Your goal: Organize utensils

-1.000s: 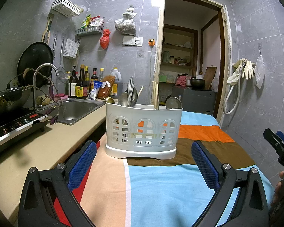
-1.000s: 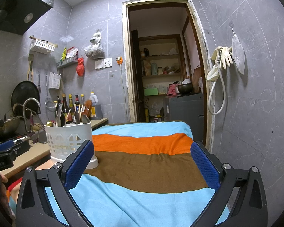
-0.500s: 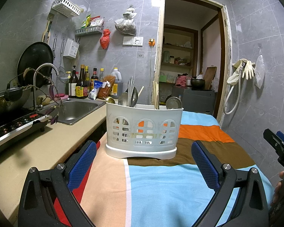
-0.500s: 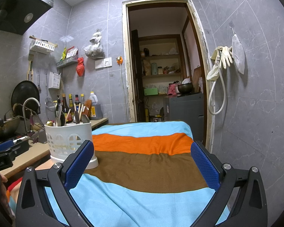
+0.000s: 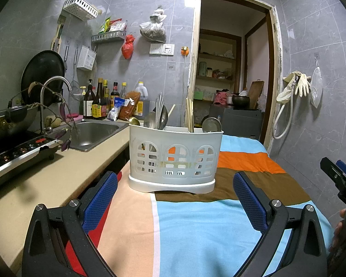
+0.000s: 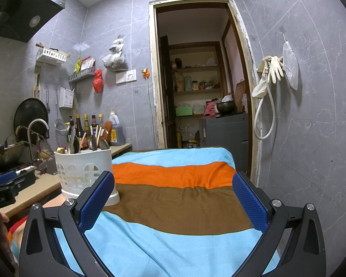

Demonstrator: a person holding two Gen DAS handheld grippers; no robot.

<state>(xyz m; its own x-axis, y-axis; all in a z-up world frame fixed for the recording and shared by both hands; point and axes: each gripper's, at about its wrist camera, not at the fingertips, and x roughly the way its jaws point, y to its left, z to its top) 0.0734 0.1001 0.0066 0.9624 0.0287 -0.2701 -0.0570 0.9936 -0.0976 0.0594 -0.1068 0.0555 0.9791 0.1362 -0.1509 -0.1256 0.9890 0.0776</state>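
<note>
Hovering with jaws spread wide and nothing between them, the left gripper [image 5: 173, 198] faces the white utensil caddy [image 5: 175, 159] at frame centre, while the right gripper [image 6: 173, 198], equally open and empty, looks past it over the striped cloth [image 6: 180, 203] on the tabletop. Spoons [image 5: 158, 117] and chopsticks [image 5: 189, 115] already stand in the caddy with none loose on the cloth, so sorting looks finished or not begun; any next move calls for reaching down into one compartment.

Both grippers, left gripper [image 5: 175, 198] and right gripper [image 6: 173, 196], have black frames, silver screws and blue textured fingers [image 5: 98, 196].
</note>
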